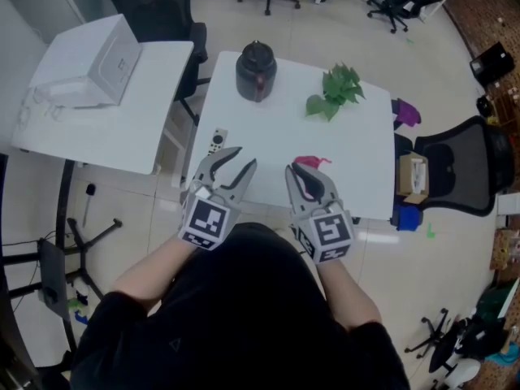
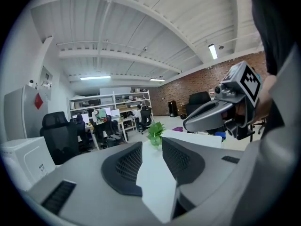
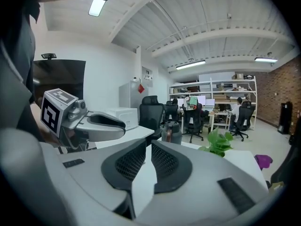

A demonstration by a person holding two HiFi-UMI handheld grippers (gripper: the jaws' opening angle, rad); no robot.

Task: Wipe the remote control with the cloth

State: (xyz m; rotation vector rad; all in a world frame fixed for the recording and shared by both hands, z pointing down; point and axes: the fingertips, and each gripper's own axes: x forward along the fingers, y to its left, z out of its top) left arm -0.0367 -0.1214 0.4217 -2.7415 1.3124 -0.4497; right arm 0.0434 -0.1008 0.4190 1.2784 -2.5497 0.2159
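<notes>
Both hung empty above the counter (image 1: 276,128): left gripper (image 1: 244,158) jaws apart, right gripper (image 1: 299,174) jaws all but together. The remote control (image 1: 216,140) lay at the counter's left edge, the cloth (image 1: 311,162) unclaimed; a clumsy swipe could have knocked the remote off.

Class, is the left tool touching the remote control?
Apart. The left gripper view shows the left tool empty, only white table between its pads; the head view shows the remote control lying beside its tips.
</notes>
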